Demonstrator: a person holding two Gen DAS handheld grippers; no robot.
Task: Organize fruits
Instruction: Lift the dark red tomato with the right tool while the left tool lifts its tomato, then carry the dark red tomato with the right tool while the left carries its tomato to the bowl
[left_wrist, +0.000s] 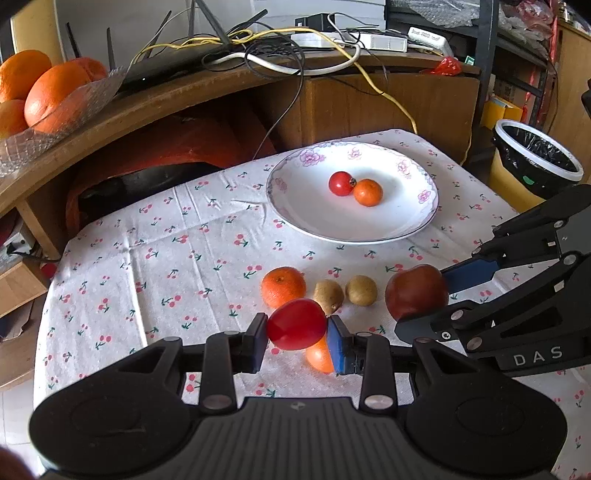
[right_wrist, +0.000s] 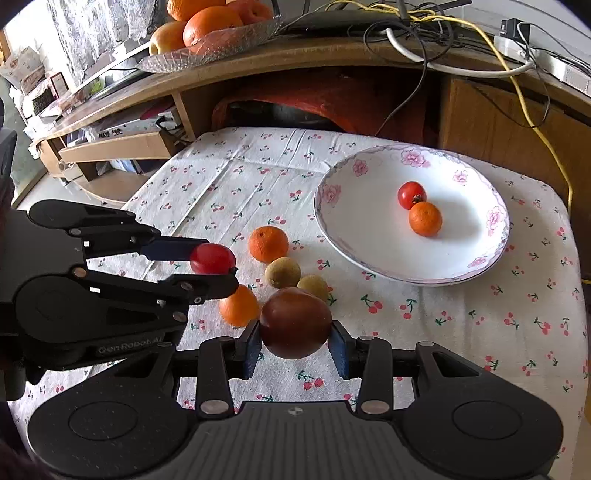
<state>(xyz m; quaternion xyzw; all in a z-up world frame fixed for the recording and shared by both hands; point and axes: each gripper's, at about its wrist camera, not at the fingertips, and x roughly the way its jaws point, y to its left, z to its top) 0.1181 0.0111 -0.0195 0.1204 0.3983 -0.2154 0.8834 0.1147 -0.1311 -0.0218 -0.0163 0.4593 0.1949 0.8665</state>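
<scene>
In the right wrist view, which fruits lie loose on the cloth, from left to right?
Orange → mandarin → kiwi → second kiwi. The held fruits are left out.

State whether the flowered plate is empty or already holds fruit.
Not empty. The plate holds two pieces: a small red tomato and a small orange, touching each other. Most of it is bare.

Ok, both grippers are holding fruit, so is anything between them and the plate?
Nothing visible blocks either path. The left hand-held gripper holds a red tomato and the right hand-held gripper a dark apple. The orange and two kiwis lie low on the cloth, and the plate has bare room.
</scene>
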